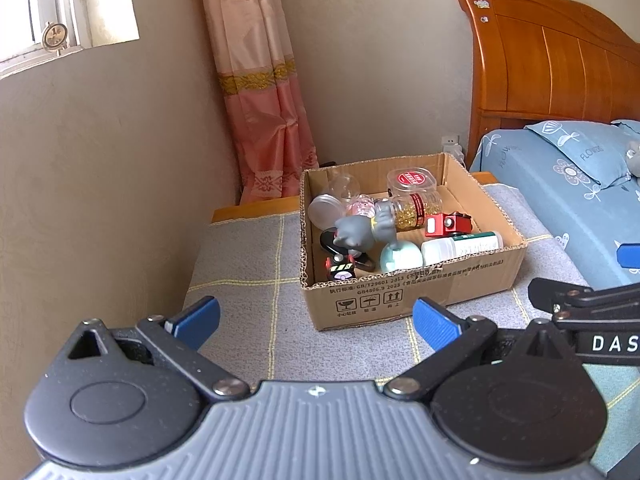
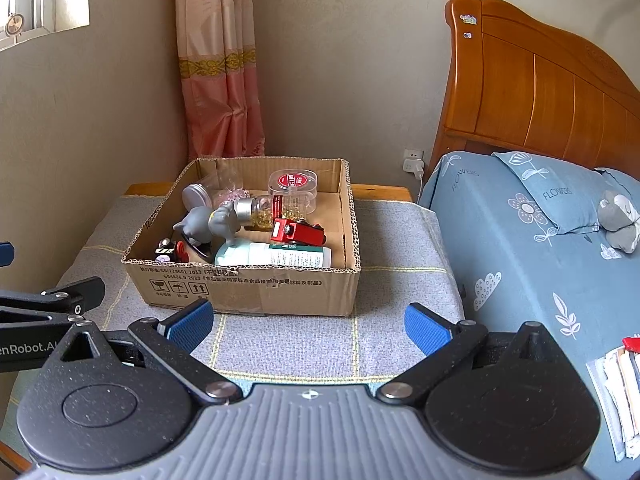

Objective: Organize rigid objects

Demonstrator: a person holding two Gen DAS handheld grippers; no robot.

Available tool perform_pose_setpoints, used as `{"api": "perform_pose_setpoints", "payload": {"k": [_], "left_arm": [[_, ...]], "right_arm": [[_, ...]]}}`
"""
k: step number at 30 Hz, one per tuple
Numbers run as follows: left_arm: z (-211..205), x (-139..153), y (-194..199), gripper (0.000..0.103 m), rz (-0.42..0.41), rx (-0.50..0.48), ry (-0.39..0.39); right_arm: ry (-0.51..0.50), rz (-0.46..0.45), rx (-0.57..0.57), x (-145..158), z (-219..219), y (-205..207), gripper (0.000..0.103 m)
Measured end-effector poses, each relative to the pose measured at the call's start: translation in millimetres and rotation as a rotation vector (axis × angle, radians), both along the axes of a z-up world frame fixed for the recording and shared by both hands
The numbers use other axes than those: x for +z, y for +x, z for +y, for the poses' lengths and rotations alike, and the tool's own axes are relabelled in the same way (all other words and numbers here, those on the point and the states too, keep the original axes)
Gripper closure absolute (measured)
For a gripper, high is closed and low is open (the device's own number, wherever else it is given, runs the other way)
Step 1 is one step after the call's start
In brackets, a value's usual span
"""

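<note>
While both claws gape empty, white bottle (image 2: pixel 280 255) lies sideways along box (image 2: pixel 256 288) front wall.

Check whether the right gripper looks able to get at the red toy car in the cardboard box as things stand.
Probably yes. The right gripper is open and empty, the cardboard box has no lid, and the red toy car lies on top of the white bottle, uncovered. The box's near wall calls for coming down from above.

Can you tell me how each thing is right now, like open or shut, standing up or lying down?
left tool: open, holding nothing.
right tool: open, holding nothing.
cardboard box: open on top, full of things.
white bottle: lying on its side.
gold-bead jar: lying down, lid on.
clear tub with red label: upright, lid on.
curtain: gathered in the corner.
</note>
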State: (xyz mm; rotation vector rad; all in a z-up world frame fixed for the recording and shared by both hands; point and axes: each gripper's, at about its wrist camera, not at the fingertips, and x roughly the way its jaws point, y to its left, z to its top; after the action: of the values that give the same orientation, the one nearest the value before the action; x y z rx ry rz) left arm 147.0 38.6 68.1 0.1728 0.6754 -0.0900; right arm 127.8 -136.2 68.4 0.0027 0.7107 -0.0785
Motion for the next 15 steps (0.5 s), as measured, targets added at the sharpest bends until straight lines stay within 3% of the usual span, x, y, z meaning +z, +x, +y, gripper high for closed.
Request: {"api": "perform_pose_setpoints", "payload": {"k": [15], "left_arm": [[-0.9,1.5,-0.7,0.001,-0.002,0.0,0.0]], "right_arm": [[-0.006,-0.006,-0.004,1.2,-0.8,-2.7,0.0]]}}
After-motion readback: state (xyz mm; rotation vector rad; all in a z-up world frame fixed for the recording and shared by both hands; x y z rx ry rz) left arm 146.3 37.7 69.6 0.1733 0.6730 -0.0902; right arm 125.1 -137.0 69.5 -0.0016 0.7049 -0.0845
